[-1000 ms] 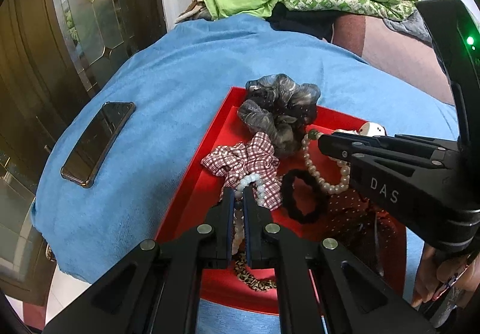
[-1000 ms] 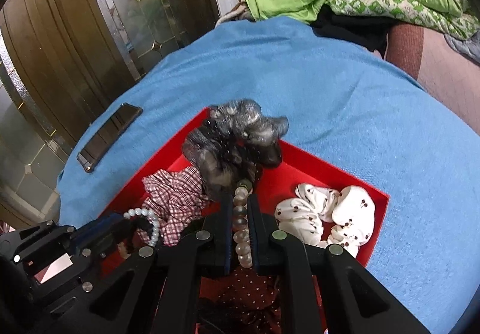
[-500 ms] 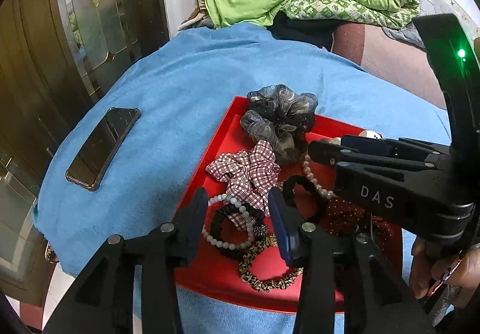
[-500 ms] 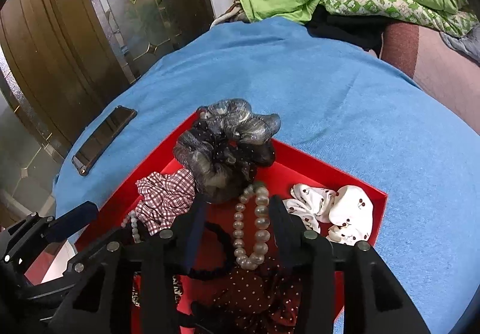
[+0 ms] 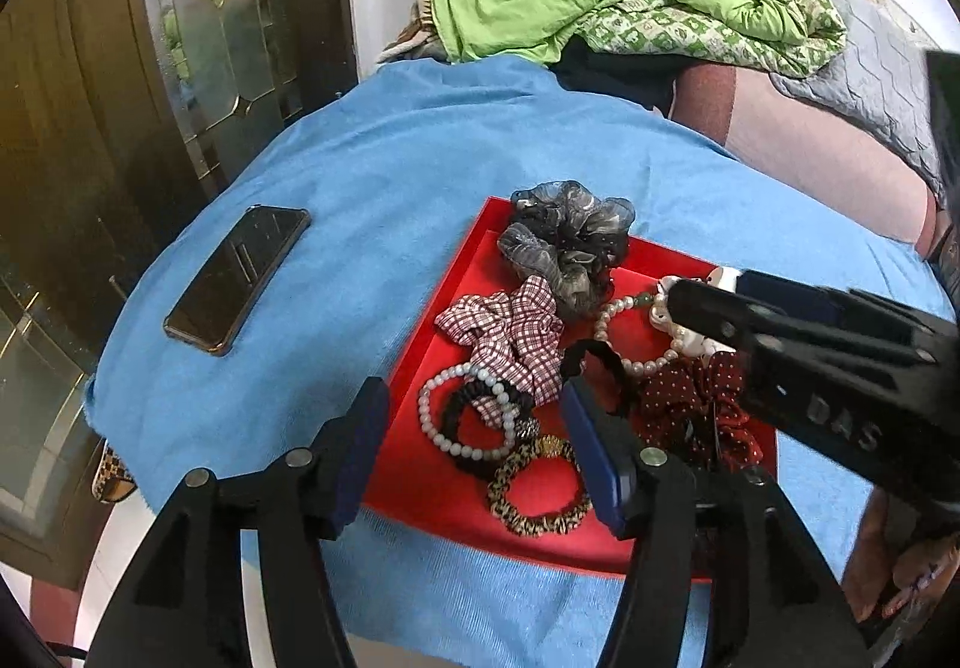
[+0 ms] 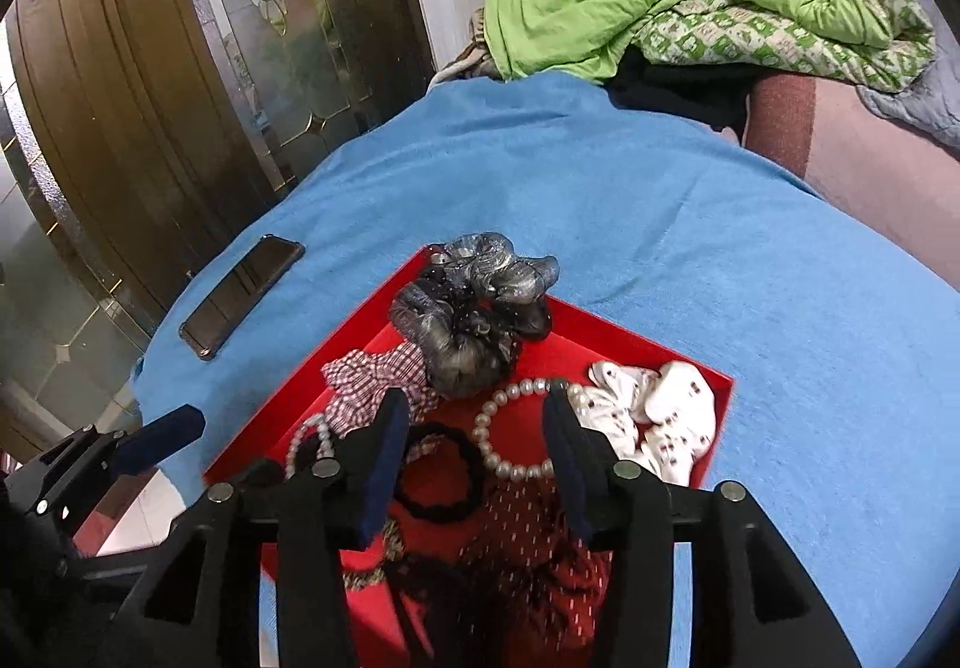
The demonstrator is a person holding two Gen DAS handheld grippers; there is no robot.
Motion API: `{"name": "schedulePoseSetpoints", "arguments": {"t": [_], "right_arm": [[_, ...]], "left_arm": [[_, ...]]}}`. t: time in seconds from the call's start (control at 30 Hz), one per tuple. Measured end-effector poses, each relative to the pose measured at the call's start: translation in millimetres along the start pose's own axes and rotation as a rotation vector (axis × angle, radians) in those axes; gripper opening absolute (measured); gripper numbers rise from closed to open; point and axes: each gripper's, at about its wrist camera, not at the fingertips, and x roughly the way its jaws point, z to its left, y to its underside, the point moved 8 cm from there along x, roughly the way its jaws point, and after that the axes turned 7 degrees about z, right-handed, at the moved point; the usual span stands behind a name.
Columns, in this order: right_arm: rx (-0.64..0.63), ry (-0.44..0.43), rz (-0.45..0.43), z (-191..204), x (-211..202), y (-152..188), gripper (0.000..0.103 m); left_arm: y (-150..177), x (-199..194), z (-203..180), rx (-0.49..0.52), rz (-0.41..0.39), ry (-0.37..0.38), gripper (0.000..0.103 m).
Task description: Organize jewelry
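Glossy round-beaded pearl bracelet [image 6: 510, 428] on smooth red tray [image 6: 690, 368], beneath each parted, empty hand-held gripper [image 6: 474, 458].

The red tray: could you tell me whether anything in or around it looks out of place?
Mostly the grey scrunchie: it spills over the far rim of the red tray onto the blue cloth. The checked scrunchie lies across the white bead bracelet, which overlaps a black hair tie.

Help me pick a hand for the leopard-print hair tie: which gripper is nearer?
Left. The left gripper hangs just above the leopard-print hair tie; the right gripper is farther up the tray.
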Motion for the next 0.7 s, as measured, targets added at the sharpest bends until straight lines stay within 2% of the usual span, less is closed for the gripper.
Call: {"name": "schedulePoseSetpoints", "arguments": {"t": [0.23,0.4,0.47,0.53,0.7], "right_arm": [[-0.002,0.025,-0.011,3.6,-29.0,24.6,0.058],[-0.008,0.069,-0.019,3.2,-51.7,50.5,0.066],[-0.010,0.090,-0.026,2.5,-60.3,60.6,0.068],[-0.017,0.116,-0.040,1.4,-69.8,70.1,0.070],[-0.031,0.202,-0.119,-3.4,-99.8,94.4,0.079]], "left_arm": [[15.7,-20.0,2.6,0.000,-0.012,-0.023,0.060],[30.1,-39.0,1.6,-0.001,-0.036,-0.048,0.060],[35.3,-48.0,-0.7,-0.003,-0.051,-0.054,0.063],[39.3,-56.4,-5.1,-0.001,-0.068,-0.051,0.072],[46.0,-79.7,-20.9,0.030,-0.144,-0.066,0.073]]}}
